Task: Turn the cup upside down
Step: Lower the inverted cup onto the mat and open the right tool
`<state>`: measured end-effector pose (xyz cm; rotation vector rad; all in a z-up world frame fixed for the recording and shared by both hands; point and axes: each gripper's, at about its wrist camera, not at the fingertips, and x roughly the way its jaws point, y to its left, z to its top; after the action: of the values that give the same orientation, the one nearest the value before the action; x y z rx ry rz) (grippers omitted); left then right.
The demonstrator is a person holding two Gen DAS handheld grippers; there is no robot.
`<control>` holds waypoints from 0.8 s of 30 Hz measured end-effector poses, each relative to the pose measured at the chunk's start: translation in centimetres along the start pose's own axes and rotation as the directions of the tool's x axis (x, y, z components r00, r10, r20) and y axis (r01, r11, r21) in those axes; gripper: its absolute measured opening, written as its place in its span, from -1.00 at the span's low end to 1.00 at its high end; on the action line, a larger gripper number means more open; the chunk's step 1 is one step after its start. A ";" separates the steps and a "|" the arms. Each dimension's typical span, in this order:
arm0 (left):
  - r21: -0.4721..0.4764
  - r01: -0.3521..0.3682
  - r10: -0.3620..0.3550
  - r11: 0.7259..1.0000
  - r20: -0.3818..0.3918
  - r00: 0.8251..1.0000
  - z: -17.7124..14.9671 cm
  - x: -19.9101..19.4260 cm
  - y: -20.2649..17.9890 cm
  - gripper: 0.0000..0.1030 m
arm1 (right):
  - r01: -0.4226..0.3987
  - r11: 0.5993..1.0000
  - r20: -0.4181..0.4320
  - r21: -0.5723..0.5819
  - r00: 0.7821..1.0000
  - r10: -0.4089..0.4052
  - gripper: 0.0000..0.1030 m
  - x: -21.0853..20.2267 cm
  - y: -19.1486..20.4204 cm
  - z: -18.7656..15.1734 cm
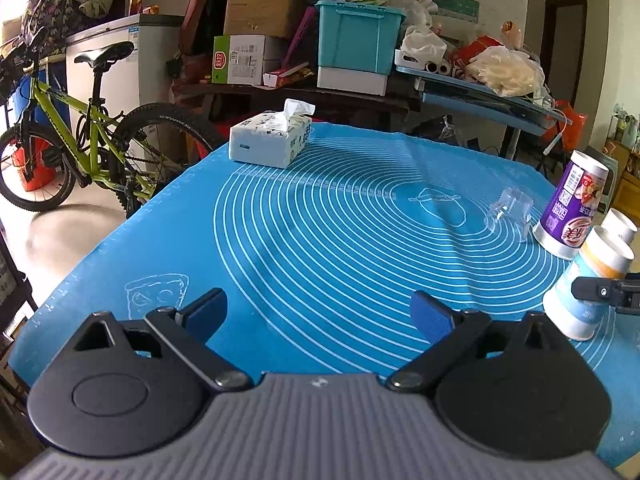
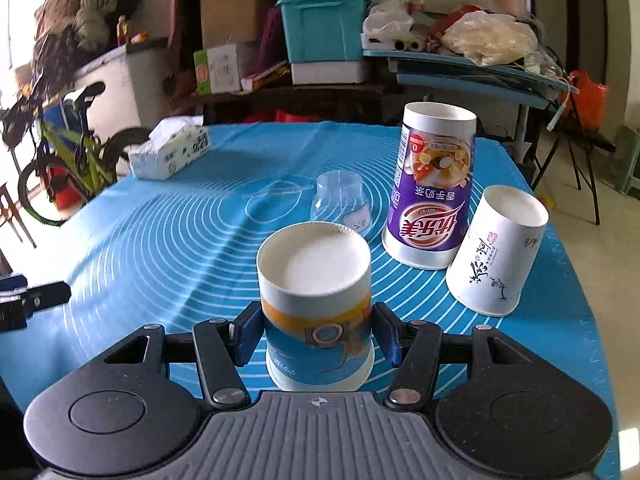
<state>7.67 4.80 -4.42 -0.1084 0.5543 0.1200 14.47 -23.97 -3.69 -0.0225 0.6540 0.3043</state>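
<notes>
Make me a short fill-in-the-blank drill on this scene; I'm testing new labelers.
1. All four cups stand ____ side up.
2. The right gripper brackets the blue and ____ cup.
3. The left gripper is open and holds ____.
4. The tissue pack lies on the blue ____.

Missing words: bottom; orange; nothing; mat
</notes>
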 end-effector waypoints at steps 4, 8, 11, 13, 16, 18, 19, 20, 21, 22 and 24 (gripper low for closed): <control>0.011 -0.001 0.001 1.000 0.002 1.000 0.0 0.0 -0.3 0.88 | -0.009 1.000 0.013 0.022 1.000 0.009 0.09 0.4 -0.4 -0.2; 0.017 0.002 -0.002 1.000 0.010 1.000 -0.1 -0.2 -0.5 0.88 | -0.015 0.999 0.019 0.034 1.000 0.014 0.26 0.3 -0.5 -0.5; 0.040 -0.003 0.002 0.999 0.028 1.000 -0.1 -0.5 -0.9 0.88 | -0.027 0.999 0.024 0.033 0.999 0.026 0.48 0.1 -0.5 -0.7; 0.052 0.006 -0.008 0.999 0.031 0.999 -0.1 -0.8 -1.1 0.88 | -0.040 0.998 0.042 0.053 0.998 0.037 0.78 -0.4 -0.6 -0.8; 0.059 0.022 -0.024 0.998 0.036 0.999 0.1 -1.3 -1.2 0.88 | -0.055 0.996 0.085 0.073 0.995 0.049 0.97 -1.6 -0.5 -1.1; 0.068 0.023 -0.027 0.997 0.050 0.998 0.3 -1.9 -1.5 0.88 | -0.047 0.996 0.110 0.078 0.993 0.039 1.00 -2.7 -0.1 -1.3; 0.073 0.028 -0.033 0.997 0.059 0.998 0.4 -2.3 -1.7 0.88 | -0.043 0.996 0.125 0.077 0.992 0.033 1.00 -3.4 0.1 -1.5; 0.078 0.036 -0.042 0.996 0.067 0.997 0.4 -2.8 -1.8 0.88 | -0.039 0.996 0.142 0.079 0.989 0.027 1.00 -4.2 0.3 -1.8; 0.081 0.040 -0.046 0.996 0.074 0.996 0.5 -3.2 -2.0 0.88 | -0.034 0.996 0.155 0.084 0.988 0.021 1.00 -4.8 0.4 -2.0; 0.080 0.041 -0.047 0.996 0.082 0.996 0.6 -3.7 -2.1 0.88 | -0.030 0.995 0.172 0.095 0.985 0.013 1.00 -5.6 0.5 -2.3; 0.069 0.048 -0.054 0.996 0.088 0.995 0.7 -4.6 -2.4 0.88 | -0.038 0.992 0.216 0.119 0.976 0.012 1.00 -7.2 0.4 -3.0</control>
<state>4.47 2.15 -1.26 -0.0517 0.4650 0.0557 7.17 -25.85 -1.69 0.1345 0.4570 0.2858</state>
